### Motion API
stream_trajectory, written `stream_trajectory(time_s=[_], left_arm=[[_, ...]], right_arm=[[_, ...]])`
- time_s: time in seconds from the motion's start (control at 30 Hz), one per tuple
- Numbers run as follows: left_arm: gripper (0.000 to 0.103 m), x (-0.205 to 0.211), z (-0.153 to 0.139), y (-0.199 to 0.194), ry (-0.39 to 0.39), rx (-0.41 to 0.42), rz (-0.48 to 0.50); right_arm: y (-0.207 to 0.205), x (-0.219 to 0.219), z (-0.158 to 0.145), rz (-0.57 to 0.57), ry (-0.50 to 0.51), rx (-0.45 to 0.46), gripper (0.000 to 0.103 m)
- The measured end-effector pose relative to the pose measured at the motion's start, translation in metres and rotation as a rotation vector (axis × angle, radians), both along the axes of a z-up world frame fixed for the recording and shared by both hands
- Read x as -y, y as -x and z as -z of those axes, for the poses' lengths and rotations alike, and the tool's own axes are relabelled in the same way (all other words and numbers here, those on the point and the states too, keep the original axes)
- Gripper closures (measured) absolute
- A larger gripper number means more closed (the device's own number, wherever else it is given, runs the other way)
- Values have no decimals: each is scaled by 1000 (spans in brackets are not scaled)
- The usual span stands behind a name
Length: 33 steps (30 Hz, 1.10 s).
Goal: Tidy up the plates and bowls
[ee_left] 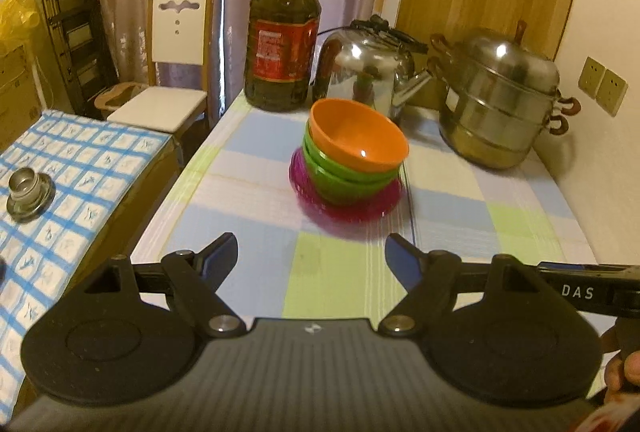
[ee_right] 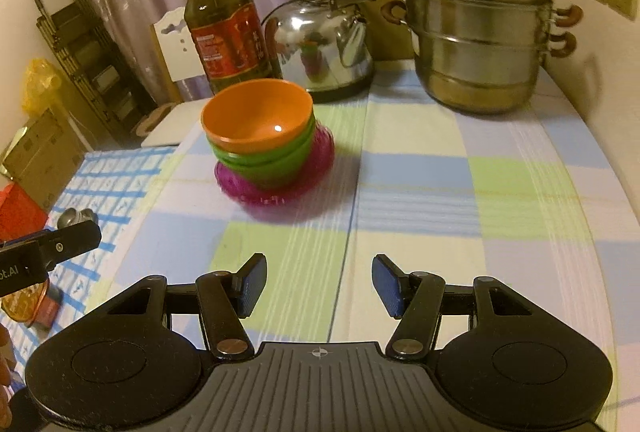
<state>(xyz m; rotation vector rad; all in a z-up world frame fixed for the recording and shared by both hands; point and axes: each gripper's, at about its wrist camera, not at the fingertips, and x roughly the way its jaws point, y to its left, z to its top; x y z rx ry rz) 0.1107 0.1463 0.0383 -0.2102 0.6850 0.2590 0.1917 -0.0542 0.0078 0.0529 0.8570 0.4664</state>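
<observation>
An orange bowl (ee_left: 356, 136) sits on top of nested green bowls (ee_left: 344, 180), which rest on magenta plates (ee_left: 348, 206) on the checked tablecloth. The stack leans slightly. The same stack shows in the right wrist view: the orange bowl (ee_right: 256, 116), the green bowls (ee_right: 264, 164), the magenta plates (ee_right: 280, 188). My left gripper (ee_left: 312, 258) is open and empty, a short way in front of the stack. My right gripper (ee_right: 318, 284) is open and empty, in front and to the right of the stack.
A large oil bottle (ee_left: 282, 40), a steel kettle (ee_left: 368, 68) and a stacked steel steamer pot (ee_left: 500, 100) stand behind the bowls. A second table with a blue checked cloth (ee_left: 60, 192) and a small metal cup (ee_left: 28, 188) is at the left. A white chair (ee_left: 172, 72) stands beyond.
</observation>
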Motion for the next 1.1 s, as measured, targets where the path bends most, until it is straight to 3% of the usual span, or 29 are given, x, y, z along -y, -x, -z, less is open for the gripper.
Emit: stream_trajectory(time_s=[0.47, 0.93, 1.1], left_arm=[[26, 25, 9, 40, 12, -53, 8], [26, 44, 15, 62, 78, -64, 63], [26, 52, 13, 70, 48, -65, 64]], right_arm=[[64, 23, -14, 18, 17, 41, 44], [102, 35, -16, 25, 21, 54, 44], [110, 40, -22, 31, 28, 78, 44]])
